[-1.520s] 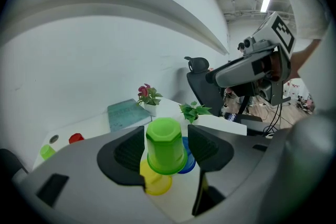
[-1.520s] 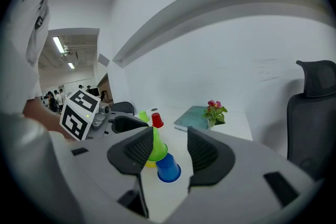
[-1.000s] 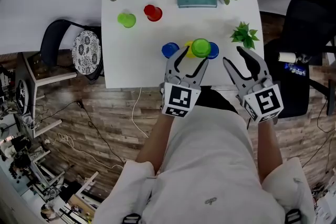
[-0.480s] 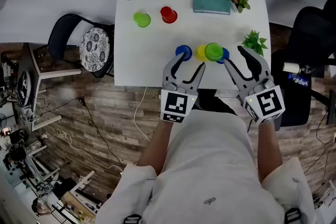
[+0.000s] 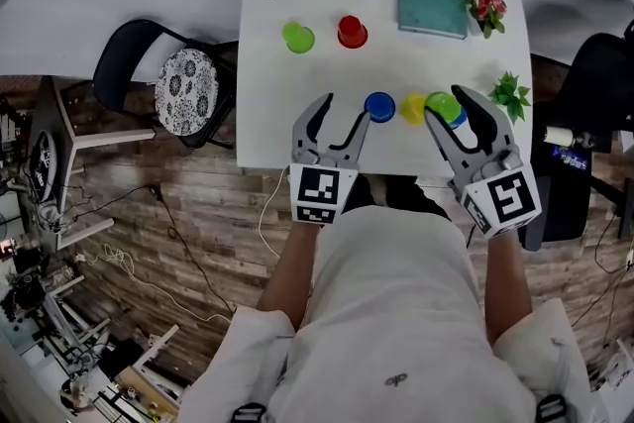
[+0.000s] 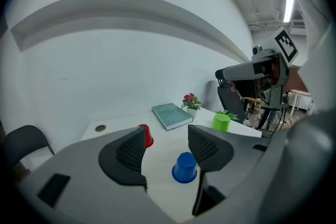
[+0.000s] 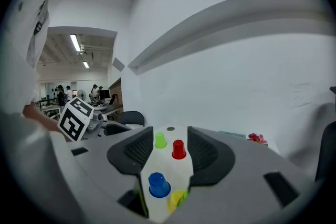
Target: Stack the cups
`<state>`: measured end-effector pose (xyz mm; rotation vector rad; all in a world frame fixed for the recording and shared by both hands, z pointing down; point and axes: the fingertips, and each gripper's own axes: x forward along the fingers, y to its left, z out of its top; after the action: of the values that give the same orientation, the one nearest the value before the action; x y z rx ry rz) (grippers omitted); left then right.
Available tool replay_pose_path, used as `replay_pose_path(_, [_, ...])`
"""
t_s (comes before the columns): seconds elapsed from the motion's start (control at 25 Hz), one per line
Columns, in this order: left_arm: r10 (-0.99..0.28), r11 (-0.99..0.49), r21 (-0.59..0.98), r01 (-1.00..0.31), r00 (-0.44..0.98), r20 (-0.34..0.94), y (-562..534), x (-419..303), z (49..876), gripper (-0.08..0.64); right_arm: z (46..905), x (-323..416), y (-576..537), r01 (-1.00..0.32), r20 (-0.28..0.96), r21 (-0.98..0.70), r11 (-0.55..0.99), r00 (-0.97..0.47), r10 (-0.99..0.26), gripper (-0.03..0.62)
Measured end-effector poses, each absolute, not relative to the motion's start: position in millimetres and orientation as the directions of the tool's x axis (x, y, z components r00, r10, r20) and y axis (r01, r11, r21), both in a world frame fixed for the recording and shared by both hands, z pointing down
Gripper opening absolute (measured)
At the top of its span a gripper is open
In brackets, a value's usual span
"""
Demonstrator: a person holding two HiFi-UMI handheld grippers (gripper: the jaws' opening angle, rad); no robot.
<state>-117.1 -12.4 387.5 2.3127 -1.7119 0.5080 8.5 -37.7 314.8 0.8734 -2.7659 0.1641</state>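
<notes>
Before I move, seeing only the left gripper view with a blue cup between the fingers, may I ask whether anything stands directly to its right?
Observer: Yes, the head view shows a yellow cup close beside the blue cup, on its right.
Operator: Thank you. Is the red cup alone at the back?
Observer: No, a green cup stands to the left of the red cup.
Operator: And is the right gripper carrying anything?
Observer: No, the right gripper has its fingers apart, and they press on nothing.
</notes>
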Motion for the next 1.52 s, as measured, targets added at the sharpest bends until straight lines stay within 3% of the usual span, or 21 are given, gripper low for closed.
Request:
replay_pose_path(0.64, [-0.845,-0.363,-0.016,-0.932,0.322,0.427,-81.3,-253.1,423.0,0.253,332.5,-90.1,-41.5,-0.695,0.359,-0.055,0.717,-0.684,-0.636,0.204])
replay_pose_path(1.52, [-0.771,-0.419,-0.010,-0.908,0.350,0.533,-155.4,-285.1,505.9,0.253,356.5,-85.0,-34.3,-0.802,0.471,-0.076,0.592,-0.552,-0.688,0.196])
